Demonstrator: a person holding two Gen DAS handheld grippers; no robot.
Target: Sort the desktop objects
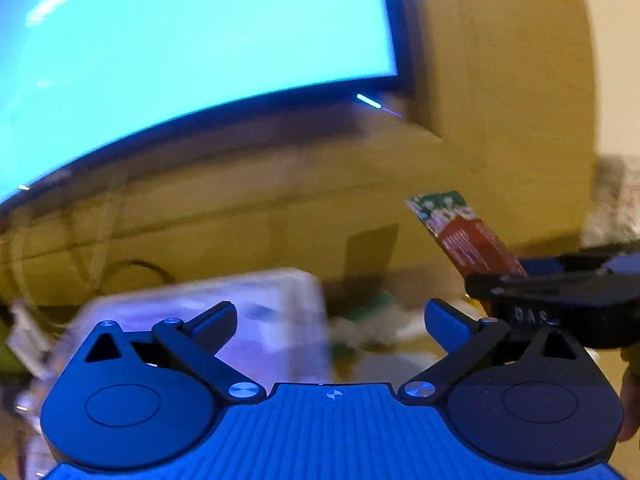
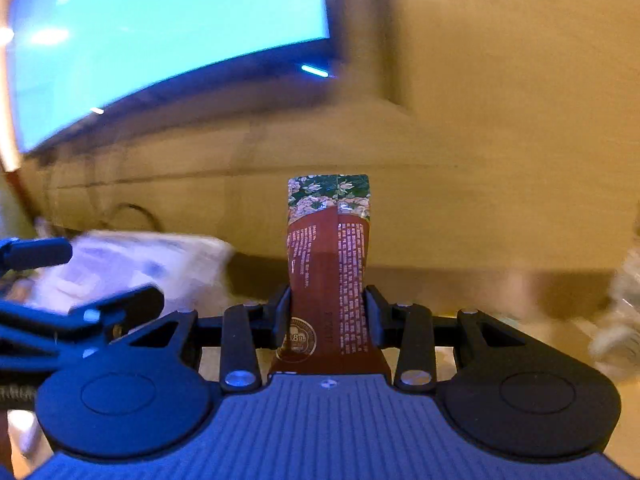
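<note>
At the left of the desk (image 2: 460,296) lies a pale, blurred plastic package (image 1: 224,320), close under the lit monitor (image 1: 180,60) that stands along the back edge. The left gripper (image 1: 330,320) hangs above that package with its fingers spread wide and nothing between them; the package shows through the gap but no pad touches it.

To the right, the right gripper (image 2: 327,312) holds a red snack packet (image 2: 328,264) with a green floral top. Its fingers are drawn in narrow and press on the packet's two long edges, and the packet stands upright, clear of the desk, with most of its length sticking out past the fingertips. Further right, near the desk's right edge, sits a blurred pale heap (image 2: 620,320) that I cannot identify.

The step in hand looks like carrying the packet to its sorting place. Both views are smeared, so slowing down before any release would help. The packet is thin and floppy; keeping the squeeze steady and lowering it until its bottom end rests on the desk should stop it tipping over.
</note>
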